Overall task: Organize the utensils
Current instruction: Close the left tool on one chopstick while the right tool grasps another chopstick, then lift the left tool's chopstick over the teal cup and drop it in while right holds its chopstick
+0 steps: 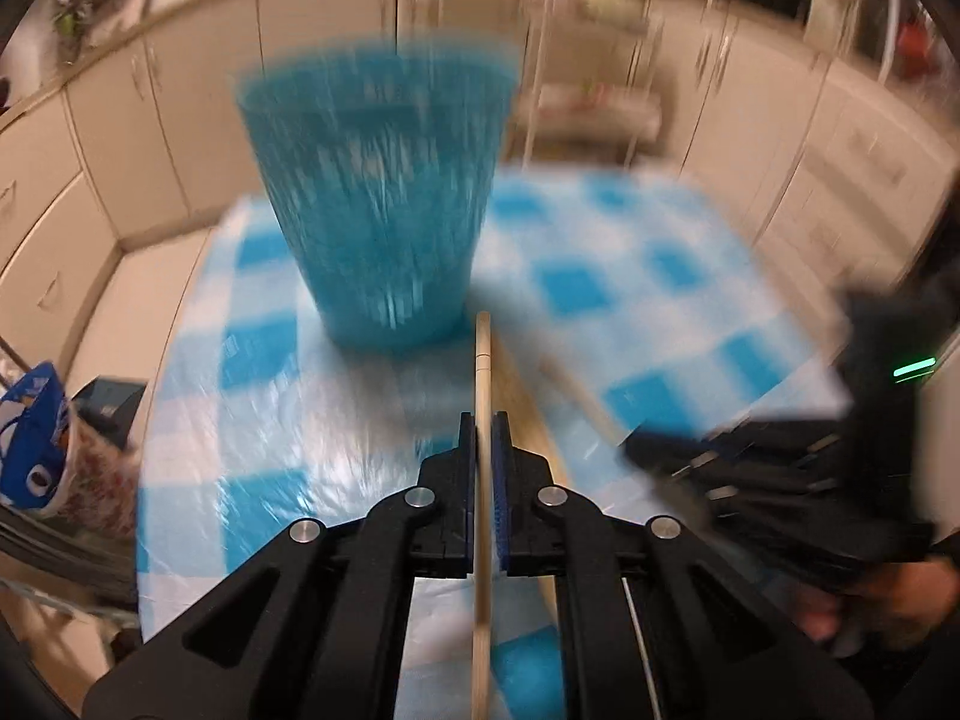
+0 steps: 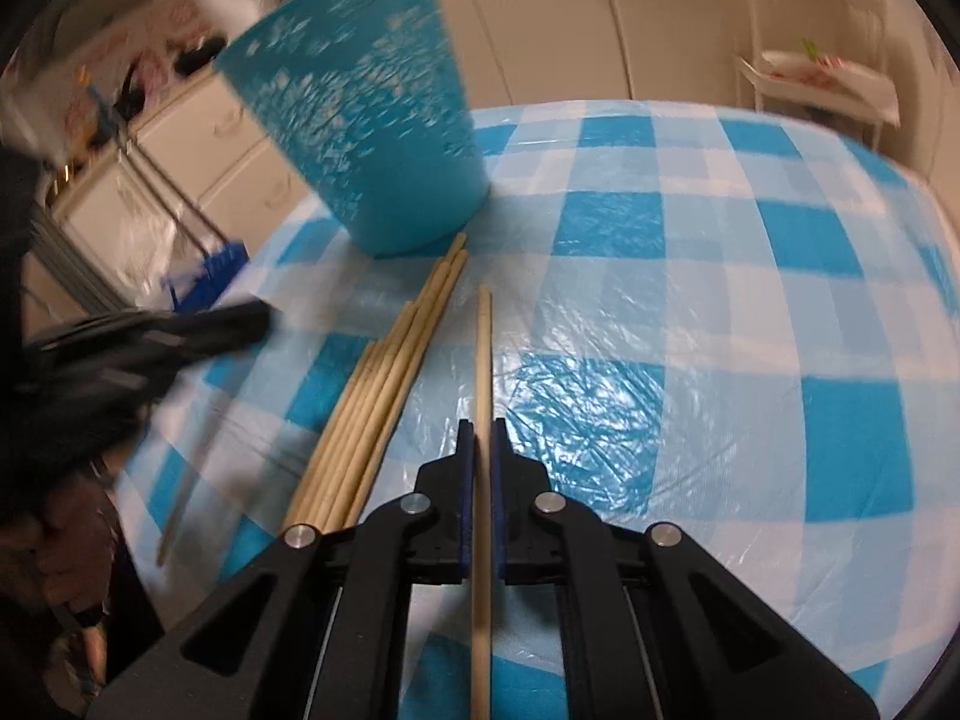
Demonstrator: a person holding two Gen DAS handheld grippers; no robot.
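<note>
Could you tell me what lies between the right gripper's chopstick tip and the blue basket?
Right wrist view: bare checked tablecloth separates the held wooden chopstick from the blue perforated plastic basket.

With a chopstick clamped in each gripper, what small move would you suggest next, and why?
Probably carry the left gripper and its chopstick up over the blue basket rim and tip it in. The basket stands upright just ahead, and the right gripper is shut on its own chopstick.

– Walls?
– Cream cabinets [image 1: 150, 138] with small handles run round the room on both sides.
– Furniture?
– A table under a blue-and-white checked plastic cloth [image 2: 690, 312]. Behind it, a white wire rack [image 2: 816, 78]. A plant [image 1: 84, 0] tops the left cabinets.
– Light?
– Warm, indoor; glare on the cloth.
</note>
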